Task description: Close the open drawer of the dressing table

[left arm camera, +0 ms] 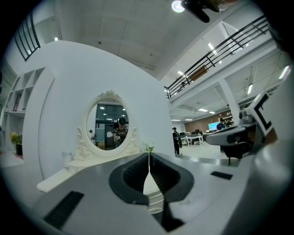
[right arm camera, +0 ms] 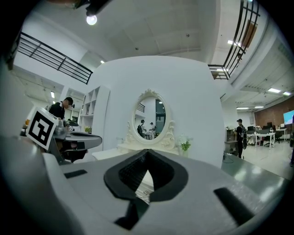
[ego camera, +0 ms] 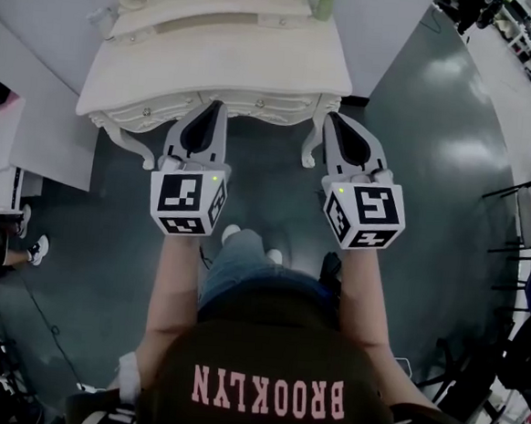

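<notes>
The person wears a dark top (ego camera: 273, 344) with pink block letters reading BROOKLYN, blue jeans (ego camera: 239, 261) and pale shoes (ego camera: 231, 233) at twelve o'clock of the top. The left gripper (ego camera: 221, 106) and right gripper (ego camera: 331, 117) have light grey shells with black jaw linings. Each carries a black-and-white marker cube (ego camera: 188, 202) with a small green light at its six o'clock end.

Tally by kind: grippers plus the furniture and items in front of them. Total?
grippers: 2 (left gripper, right gripper)
dressing table: 1
mirror: 1
plant: 1
total: 5
</notes>
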A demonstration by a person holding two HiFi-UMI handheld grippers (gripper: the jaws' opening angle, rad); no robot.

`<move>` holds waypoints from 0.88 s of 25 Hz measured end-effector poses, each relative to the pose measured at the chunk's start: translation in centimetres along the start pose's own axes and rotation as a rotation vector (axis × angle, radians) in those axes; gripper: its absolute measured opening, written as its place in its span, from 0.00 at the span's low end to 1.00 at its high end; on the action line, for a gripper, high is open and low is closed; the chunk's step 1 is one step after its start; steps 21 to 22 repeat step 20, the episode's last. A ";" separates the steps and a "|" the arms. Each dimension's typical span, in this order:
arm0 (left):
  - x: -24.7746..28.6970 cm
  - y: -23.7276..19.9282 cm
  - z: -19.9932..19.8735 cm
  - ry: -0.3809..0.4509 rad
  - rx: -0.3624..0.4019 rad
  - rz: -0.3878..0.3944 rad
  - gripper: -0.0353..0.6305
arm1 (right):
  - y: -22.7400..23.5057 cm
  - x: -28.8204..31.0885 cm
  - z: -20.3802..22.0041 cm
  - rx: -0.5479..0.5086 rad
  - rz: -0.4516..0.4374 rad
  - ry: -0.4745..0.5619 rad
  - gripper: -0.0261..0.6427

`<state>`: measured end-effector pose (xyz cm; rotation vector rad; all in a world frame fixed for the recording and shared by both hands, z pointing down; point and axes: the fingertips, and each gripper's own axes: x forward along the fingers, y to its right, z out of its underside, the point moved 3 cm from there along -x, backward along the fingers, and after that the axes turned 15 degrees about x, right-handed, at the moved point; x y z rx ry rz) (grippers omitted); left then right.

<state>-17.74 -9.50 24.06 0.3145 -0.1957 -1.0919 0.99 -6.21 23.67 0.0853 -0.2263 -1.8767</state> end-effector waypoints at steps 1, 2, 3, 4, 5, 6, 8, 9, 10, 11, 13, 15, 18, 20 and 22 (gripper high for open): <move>0.0 -0.1 -0.1 0.001 0.001 -0.002 0.07 | 0.1 -0.1 -0.1 0.002 0.002 0.002 0.03; -0.1 -0.1 -0.2 0.002 0.002 -0.004 0.07 | 0.2 -0.1 -0.1 0.006 0.006 0.003 0.03; -0.1 -0.1 -0.3 0.004 0.003 -0.006 0.07 | 0.3 -0.2 -0.2 0.010 0.010 0.003 0.03; -0.1 -0.1 -0.4 0.007 0.004 -0.007 0.07 | 0.4 -0.2 -0.2 0.012 0.015 0.001 0.03; -0.1 -0.1 -0.5 0.011 0.005 -0.007 0.07 | 0.4 -0.3 -0.3 0.011 0.021 -0.002 0.03; -0.1 -0.2 -0.7 0.014 0.005 -0.008 0.07 | 0.4 -0.3 -0.3 0.005 0.028 -0.004 0.03; -0.1 -0.2 -0.9 0.019 0.004 -0.007 0.07 | 0.4 -0.5 -0.4 -0.002 0.037 -0.001 0.04; 0.0 -0.1 -0.9 0.021 0.004 -0.006 0.07 | 0.4 -0.5 -0.5 0.000 0.040 0.002 0.03; 0.1 -0.1 -1.0 0.021 0.005 -0.003 0.07 | 0.4 -0.6 -0.6 0.002 0.041 0.005 0.03; 0.1 0.0 -1.1 0.022 0.007 0.000 0.07 | 0.5 -0.6 -0.7 0.002 0.042 0.008 0.03; 0.2 0.1 -1.2 0.025 0.012 0.007 0.07 | 0.5 -0.6 -0.9 0.001 0.040 0.011 0.03; 0.2 0.1 -1.3 0.026 0.016 0.010 0.07 | 0.5 -0.7 -1.1 0.000 0.035 0.015 0.03; 0.2 -0.1 -1.5 0.029 0.019 0.009 0.07 | 0.3 -0.7 -1.4 -0.009 0.031 0.018 0.03; 0.3 -0.3 -1.7 0.031 0.020 0.009 0.07 | 0.2 -0.6 -1.6 -0.018 0.028 0.017 0.04; 0.3 -0.3 -1.7 0.031 0.020 0.009 0.07 | 0.2 -0.6 -1.6 -0.018 0.028 0.017 0.04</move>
